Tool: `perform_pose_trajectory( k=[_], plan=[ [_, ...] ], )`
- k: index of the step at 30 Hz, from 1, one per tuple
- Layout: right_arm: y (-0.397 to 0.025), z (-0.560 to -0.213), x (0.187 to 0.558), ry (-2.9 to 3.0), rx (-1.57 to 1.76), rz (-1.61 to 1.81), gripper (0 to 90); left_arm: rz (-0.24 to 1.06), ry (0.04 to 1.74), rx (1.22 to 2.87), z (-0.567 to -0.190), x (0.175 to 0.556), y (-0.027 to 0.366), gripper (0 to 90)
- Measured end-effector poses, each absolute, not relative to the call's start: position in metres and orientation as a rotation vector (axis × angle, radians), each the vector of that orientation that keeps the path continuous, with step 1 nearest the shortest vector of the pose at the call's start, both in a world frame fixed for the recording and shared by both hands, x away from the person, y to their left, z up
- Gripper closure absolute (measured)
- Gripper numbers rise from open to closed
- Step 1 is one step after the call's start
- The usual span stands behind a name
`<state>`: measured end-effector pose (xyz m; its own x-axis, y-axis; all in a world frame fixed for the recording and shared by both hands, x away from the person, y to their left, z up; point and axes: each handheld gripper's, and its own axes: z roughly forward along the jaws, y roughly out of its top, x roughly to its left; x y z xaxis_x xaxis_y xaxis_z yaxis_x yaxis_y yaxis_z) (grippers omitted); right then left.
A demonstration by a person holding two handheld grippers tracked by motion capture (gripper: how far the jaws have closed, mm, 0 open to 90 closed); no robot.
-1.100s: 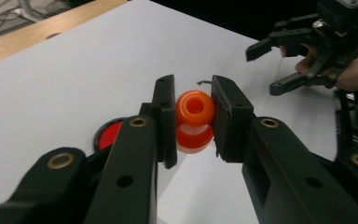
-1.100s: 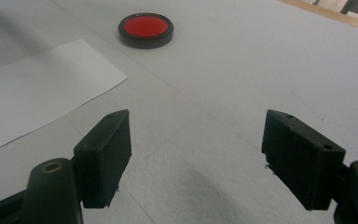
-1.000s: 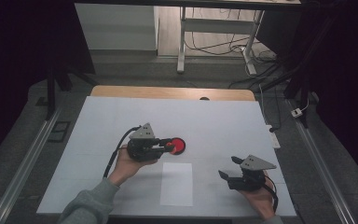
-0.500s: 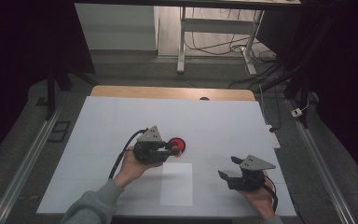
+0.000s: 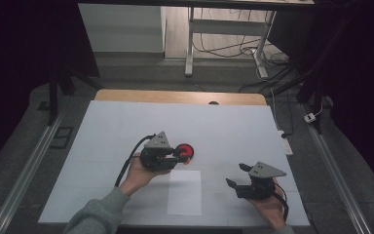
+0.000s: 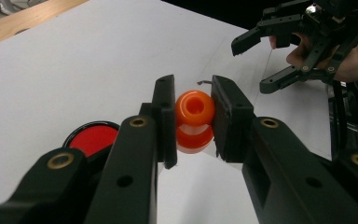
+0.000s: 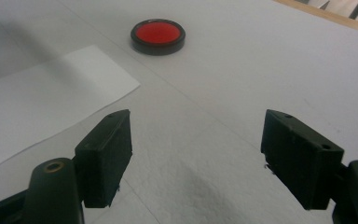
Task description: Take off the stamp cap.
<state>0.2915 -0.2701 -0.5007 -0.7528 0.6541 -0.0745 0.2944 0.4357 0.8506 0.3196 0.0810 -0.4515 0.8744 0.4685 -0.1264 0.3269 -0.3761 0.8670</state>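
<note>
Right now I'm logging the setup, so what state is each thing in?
Left gripper: shut on the orange spool.
Orange spool: clamped between the jaws, hole facing the camera.
Right gripper: open, holding nothing.
Red disc: lying flat on the table.
Paper sheet: lying flat.

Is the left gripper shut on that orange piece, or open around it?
Shut on it. In the left gripper view the left gripper has both jaws pressed against the sides of the orange piece, beside the red disc.

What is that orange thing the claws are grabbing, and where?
The left gripper pinches a small orange spool-like piece by its two sides. The right gripper holds nothing.
</note>
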Motion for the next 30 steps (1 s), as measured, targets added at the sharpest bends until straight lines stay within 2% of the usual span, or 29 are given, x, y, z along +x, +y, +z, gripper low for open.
perform_pose_trajectory(
  k=[30],
  plan=[
    [-0.217, -0.498, 0.296, 2.379, 0.686, 1.317, 25.6, 0.146, 0.597, 2.015, -0.459, 0.321, 0.079, 71.9]
  ],
)
